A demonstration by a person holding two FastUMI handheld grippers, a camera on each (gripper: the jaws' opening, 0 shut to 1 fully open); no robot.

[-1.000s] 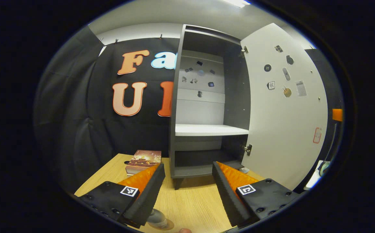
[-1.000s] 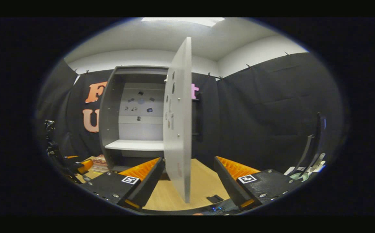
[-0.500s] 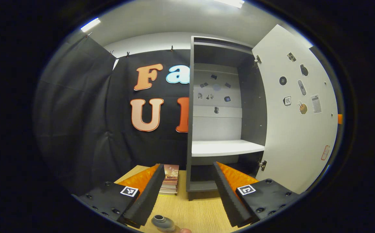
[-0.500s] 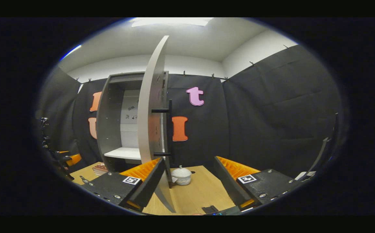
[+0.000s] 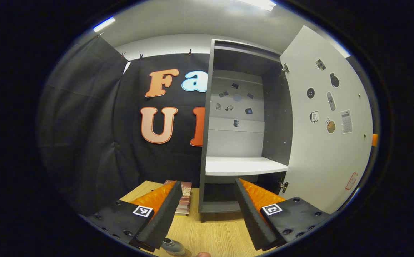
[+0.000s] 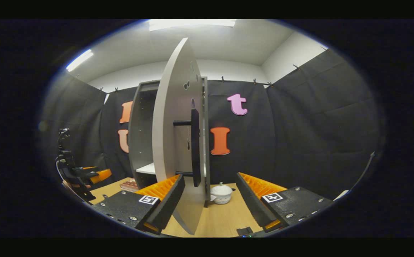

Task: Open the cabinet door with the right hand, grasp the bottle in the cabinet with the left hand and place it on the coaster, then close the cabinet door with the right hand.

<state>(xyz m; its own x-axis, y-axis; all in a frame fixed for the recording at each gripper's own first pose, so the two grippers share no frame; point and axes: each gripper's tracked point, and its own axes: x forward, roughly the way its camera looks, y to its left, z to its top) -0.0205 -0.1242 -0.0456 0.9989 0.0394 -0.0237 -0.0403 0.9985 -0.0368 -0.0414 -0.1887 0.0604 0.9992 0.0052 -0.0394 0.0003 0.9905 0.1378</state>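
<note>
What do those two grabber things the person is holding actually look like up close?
Each is a handheld tool with two long wedge-shaped fingers lined with ribbed pads. The left gripper and the right gripper have flat black mounting blocks with screws, each carrying a small square black-and-white marker. In the right gripper view, the left one shows farther off with a dark frame.

The bottle (image 5: 173,246) is cut off by the left gripper view's bottom edge.

Your grey open-fronted cabinet (image 5: 207,125) upright on the table, white sticker-dotted door (image 5: 326,142) swung open, clear bottle (image 5: 173,246) standing near you.
</note>
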